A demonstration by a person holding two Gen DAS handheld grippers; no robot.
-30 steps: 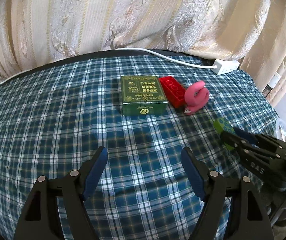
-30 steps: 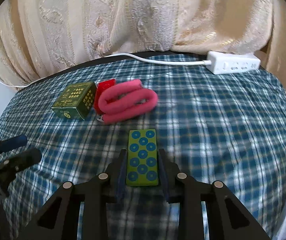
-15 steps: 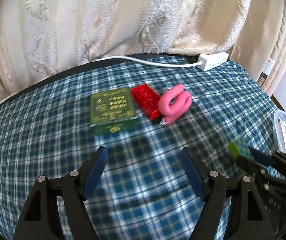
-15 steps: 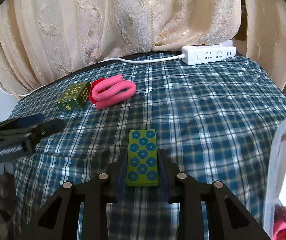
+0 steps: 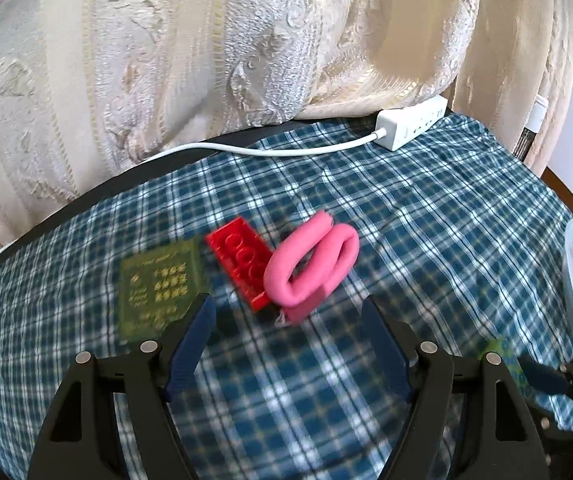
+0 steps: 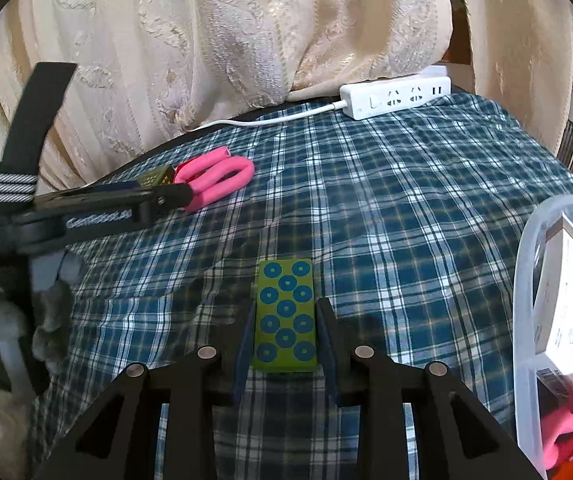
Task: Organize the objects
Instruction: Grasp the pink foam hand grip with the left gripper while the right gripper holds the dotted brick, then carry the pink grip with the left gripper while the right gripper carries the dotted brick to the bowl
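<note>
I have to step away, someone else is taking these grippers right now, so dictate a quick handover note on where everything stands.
Right gripper: shut on the green block with blue dots, held above the checked cloth.
Left gripper: open, nothing between the jaws, near the three loose things.
On the cloth, in a row: green tin, red brick, pink foam loop.
Clear bin at the right edge already holds a white box and something pink.
Left: probably drop the green block into the bin, then move the tin, brick and loop.
</note>
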